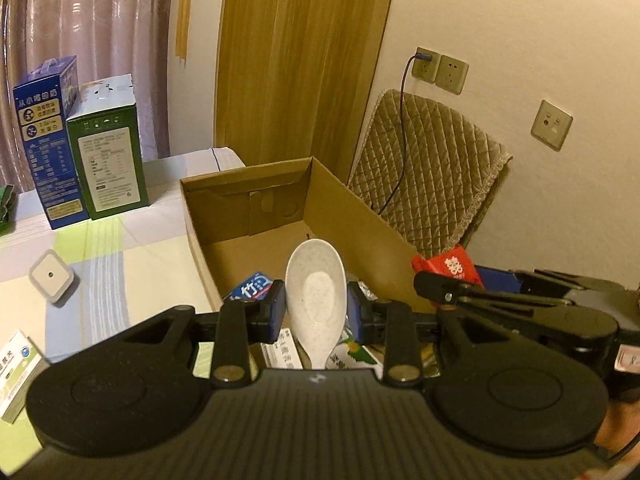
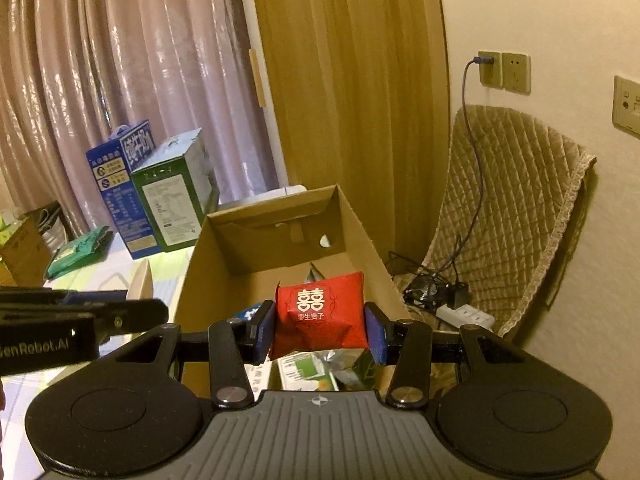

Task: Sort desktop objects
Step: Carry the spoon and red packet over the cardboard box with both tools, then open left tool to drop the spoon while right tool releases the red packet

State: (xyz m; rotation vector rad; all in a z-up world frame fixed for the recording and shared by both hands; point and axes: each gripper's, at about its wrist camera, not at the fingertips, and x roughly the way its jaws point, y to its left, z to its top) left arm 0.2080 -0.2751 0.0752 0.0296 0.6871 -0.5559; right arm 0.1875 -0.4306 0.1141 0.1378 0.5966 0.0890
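Left wrist view: the left gripper [image 1: 316, 308] is clamped tight on a white speckled spoon [image 1: 316, 300], bowl up and facing the camera, held over the near end of the cardboard box [image 1: 340, 204].
Right wrist view: the right gripper [image 2: 318, 330] has its blue pads pressed against both sides of a red packet [image 2: 320, 312] with a white double-happiness mark, also over the near end of the box.
Cardboard box: open-topped, standing on the striped cloth of the table [image 1: 132, 264]; its far half shows bare floor, its near end holds a jumble of packets.
Box contents: a blue packet [image 1: 252, 286] with white characters, a white-and-green carton [image 1: 352, 354] and something silvery; most of it is hidden behind the grippers and I cannot name the pieces.
On the table: a blue carton [image 1: 48, 144] and a green carton [image 1: 108, 152] stand upright side by side, well left of the box; a small white square device [image 1: 51, 277] lies nearer.
Cut off: a white medicine box [image 1: 18, 372] at the left edge of the left view.
Beside the box: a quilted chair cover [image 2: 516, 208] with a cable running down from a wall socket [image 2: 490, 68].
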